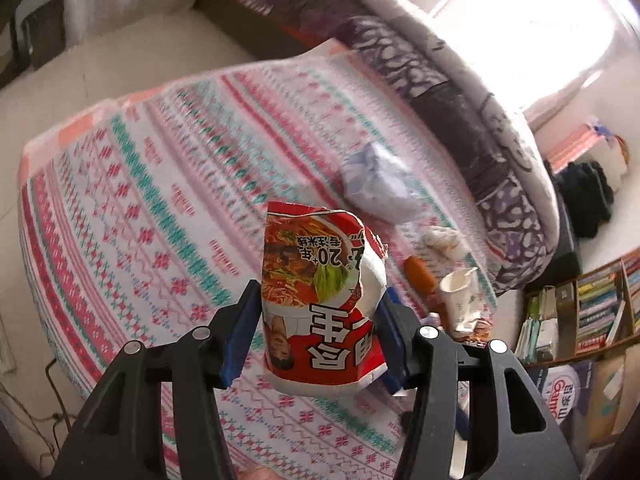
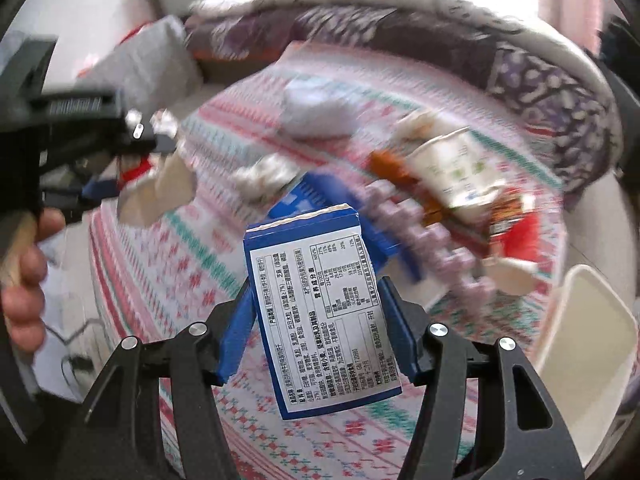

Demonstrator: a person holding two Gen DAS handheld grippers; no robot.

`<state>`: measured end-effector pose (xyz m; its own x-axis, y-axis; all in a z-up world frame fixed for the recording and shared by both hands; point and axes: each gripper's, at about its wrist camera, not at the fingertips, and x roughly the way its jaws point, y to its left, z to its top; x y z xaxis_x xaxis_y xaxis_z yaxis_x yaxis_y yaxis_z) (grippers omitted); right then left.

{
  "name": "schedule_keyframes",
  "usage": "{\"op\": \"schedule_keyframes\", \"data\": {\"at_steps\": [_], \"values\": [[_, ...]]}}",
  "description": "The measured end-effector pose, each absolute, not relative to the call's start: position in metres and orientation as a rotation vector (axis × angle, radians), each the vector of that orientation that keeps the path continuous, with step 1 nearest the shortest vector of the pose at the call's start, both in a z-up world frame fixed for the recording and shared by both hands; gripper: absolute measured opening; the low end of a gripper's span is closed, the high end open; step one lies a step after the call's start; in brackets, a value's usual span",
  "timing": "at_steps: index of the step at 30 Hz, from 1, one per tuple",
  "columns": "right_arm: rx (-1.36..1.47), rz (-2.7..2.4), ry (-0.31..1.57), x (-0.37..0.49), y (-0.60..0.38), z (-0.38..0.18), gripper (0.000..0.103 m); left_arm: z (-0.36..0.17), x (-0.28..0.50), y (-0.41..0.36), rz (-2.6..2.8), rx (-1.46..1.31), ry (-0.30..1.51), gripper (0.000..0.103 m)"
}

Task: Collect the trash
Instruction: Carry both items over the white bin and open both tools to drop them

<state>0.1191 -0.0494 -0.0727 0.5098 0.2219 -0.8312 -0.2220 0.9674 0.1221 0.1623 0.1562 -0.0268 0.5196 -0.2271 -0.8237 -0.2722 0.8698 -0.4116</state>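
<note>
1. Trash sits in both claws above a table under a patterned cloth (image 1: 160,184).
2. The left gripper (image 1: 316,312) clamps a crushed red noodle cup (image 1: 320,300) between its blue pads, upside down and clear of the cloth.
3. The right gripper (image 2: 316,320) grips a blue snack box (image 2: 316,320) by its sides, label panel facing the camera.
4. On the cloth beyond lie a white paper cup (image 1: 460,292), an orange wrapper (image 1: 418,274) beside it and a crumpled pale bag (image 1: 380,184).
5. A white bin (image 2: 588,344) stands at the table's edge in the right wrist view.
</note>
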Motion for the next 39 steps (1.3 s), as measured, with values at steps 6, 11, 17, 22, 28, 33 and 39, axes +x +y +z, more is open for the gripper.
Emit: {"op": "schedule_keyframes", "data": {"at_steps": [6, 11, 17, 22, 28, 33, 39], "values": [[0.071, 0.126, 0.898, 0.104, -0.099, -0.051, 0.057, -0.009, 0.159, 0.116, -0.027, -0.444, 0.942, 0.054], [0.111, -0.013, 0.828, 0.097, -0.141, -0.039, 0.057, 0.005, 0.15, 0.071, -0.082, -0.328, 0.854, 0.055], [0.148, -0.17, 0.778, 0.087, -0.188, -0.032, 0.058, 0.013, 0.136, 0.01, -0.162, -0.178, 0.778, 0.056], [0.187, -0.294, 0.755, 0.075, -0.227, -0.027, 0.058, 0.01, 0.123, -0.035, -0.231, -0.086, 0.749, 0.056], [0.275, -0.423, 0.796, 0.066, -0.28, -0.03, 0.058, -0.001, 0.109, -0.087, -0.336, -0.012, 0.766, 0.056], [0.309, -0.524, 0.817, 0.056, -0.312, -0.031, 0.062, -0.017, 0.1, -0.128, -0.414, 0.034, 0.807, 0.056], [0.369, -0.654, 0.748, 0.034, -0.35, -0.02, 0.088, -0.033, 0.089, -0.168, -0.484, 0.065, 0.856, 0.057]]}}
